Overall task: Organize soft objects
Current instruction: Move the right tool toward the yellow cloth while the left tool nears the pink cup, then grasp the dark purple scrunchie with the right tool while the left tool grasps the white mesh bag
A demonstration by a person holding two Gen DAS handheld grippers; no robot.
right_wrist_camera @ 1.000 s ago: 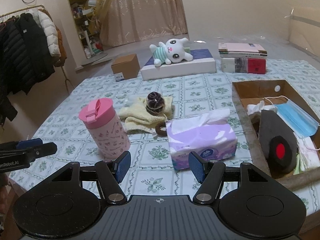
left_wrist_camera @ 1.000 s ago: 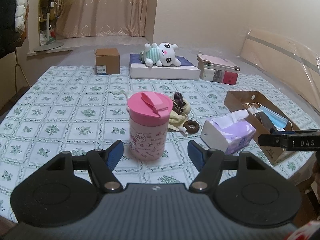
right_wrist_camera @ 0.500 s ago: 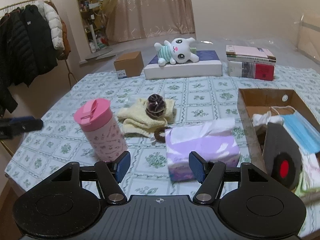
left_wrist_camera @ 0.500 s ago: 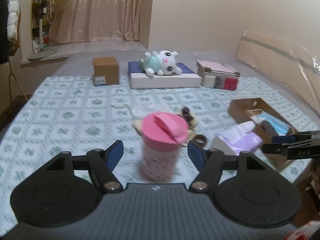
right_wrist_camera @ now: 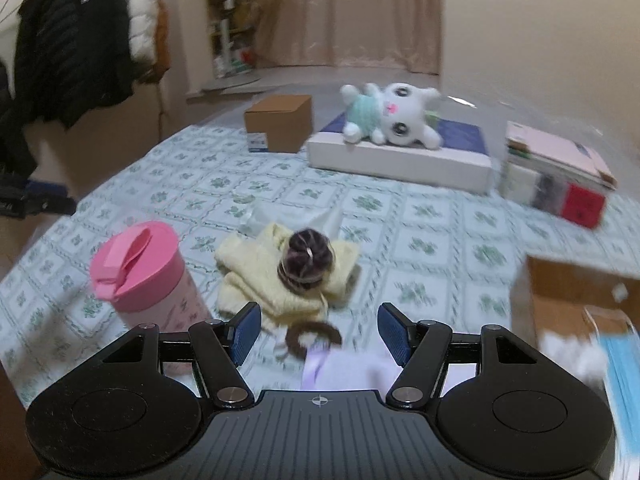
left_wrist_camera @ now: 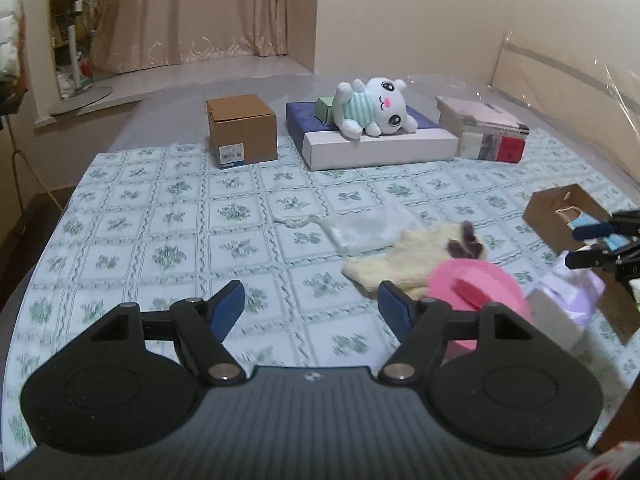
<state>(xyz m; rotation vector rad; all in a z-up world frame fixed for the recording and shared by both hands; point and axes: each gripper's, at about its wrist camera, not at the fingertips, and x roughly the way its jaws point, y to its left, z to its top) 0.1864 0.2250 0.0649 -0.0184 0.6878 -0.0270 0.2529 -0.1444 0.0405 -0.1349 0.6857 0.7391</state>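
Observation:
A white plush rabbit (left_wrist_camera: 370,107) lies on a flat white and blue box (left_wrist_camera: 376,144) at the far side of the bed; it also shows in the right wrist view (right_wrist_camera: 390,116). A pale yellow cloth (right_wrist_camera: 264,276) lies mid-bed with a dark hair scrunchie (right_wrist_camera: 306,260) on top, and a brown hair tie (right_wrist_camera: 314,338) lies in front of it. My left gripper (left_wrist_camera: 311,309) is open and empty above the bedsheet, left of the cloth (left_wrist_camera: 392,268). My right gripper (right_wrist_camera: 316,330) is open and empty, above the hair tie and the purple tissue pack (right_wrist_camera: 344,372).
A pink lidded cup (right_wrist_camera: 146,276) stands left of the cloth. A small cardboard box (left_wrist_camera: 242,130) and stacked books (left_wrist_camera: 486,136) sit at the far side. An open cardboard tray (right_wrist_camera: 576,304) with blue face masks (right_wrist_camera: 624,384) lies on the right. Coats hang at the left (right_wrist_camera: 72,40).
My left gripper has swung left and up, so the pink cup went from between its fingers to its right side. My right gripper has moved forward over the tissue pack toward the cloth.

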